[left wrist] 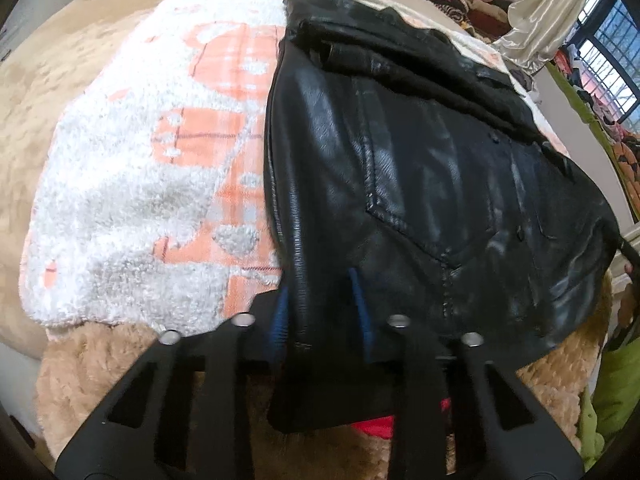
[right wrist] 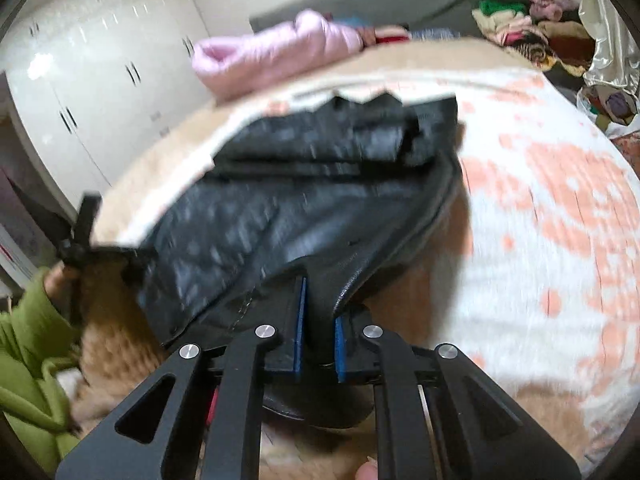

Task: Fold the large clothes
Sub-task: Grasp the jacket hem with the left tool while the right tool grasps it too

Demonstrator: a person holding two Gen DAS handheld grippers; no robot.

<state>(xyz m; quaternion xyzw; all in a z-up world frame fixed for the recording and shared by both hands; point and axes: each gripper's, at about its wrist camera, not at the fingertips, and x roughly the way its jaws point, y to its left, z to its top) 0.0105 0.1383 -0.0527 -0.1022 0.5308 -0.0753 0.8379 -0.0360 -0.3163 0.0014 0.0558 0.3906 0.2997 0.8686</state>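
A black leather jacket (left wrist: 420, 152) lies spread over a white and orange fluffy blanket (left wrist: 140, 168) on the bed. My left gripper (left wrist: 322, 312) is shut on the jacket's near left edge, and the leather runs up between its blue pads (left wrist: 282, 320). In the right wrist view the jacket (right wrist: 288, 208) is blurred and its near corner is lifted off the blanket (right wrist: 540, 220). My right gripper (right wrist: 320, 332) is shut on that corner, a fold of leather pinched between its blue pads (right wrist: 300, 328).
A tan plush cover (left wrist: 100, 364) lies under the blanket. A pink puffy coat (right wrist: 272, 52) sits at the bed's far side and a pile of clothes (right wrist: 520, 28) at the far right. White wardrobe doors (right wrist: 92, 60) stand behind. A green sleeve (right wrist: 28, 340) is at the left.
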